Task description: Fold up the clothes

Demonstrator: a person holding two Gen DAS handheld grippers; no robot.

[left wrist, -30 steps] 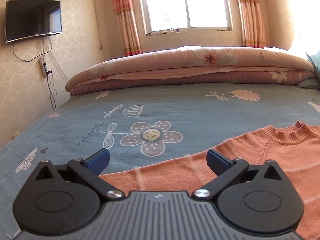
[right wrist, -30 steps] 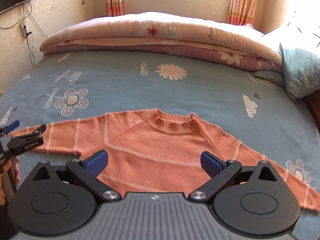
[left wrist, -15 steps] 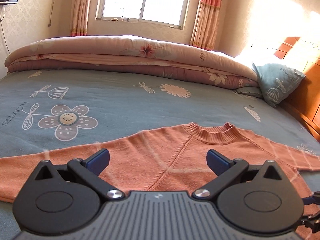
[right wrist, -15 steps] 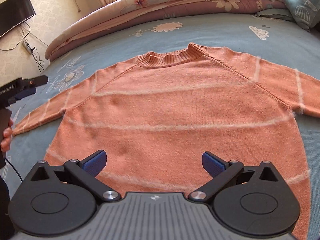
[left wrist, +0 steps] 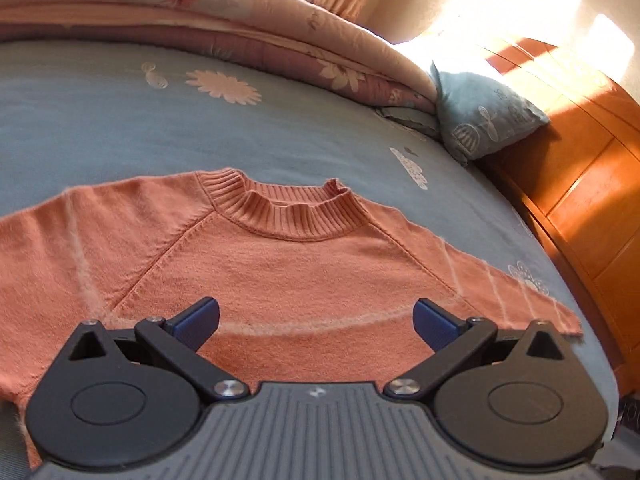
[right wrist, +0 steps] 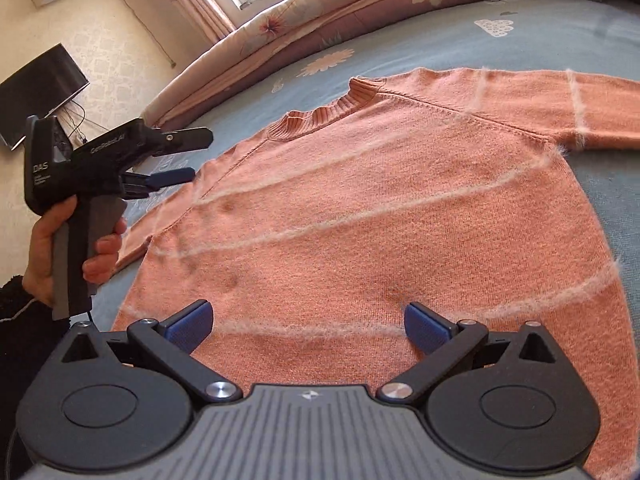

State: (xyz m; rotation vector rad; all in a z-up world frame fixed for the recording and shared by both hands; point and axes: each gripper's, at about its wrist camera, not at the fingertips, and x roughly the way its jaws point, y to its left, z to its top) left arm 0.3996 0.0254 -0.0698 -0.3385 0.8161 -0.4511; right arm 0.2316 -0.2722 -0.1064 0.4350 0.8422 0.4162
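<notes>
Before you lies a bed under a blue-grey flower-printed sheet, with a rolled pink floral quilt along its far side. Your orange knitted sweater with pale stripes is spread flat on that sheet, front up, sleeves out to both sides. Your left gripper hangs over its chest and your right gripper over its lower body, both spread wide and holding nothing.

Bare bedsheet beyond sweater, folded quilt bounding far edge
</notes>
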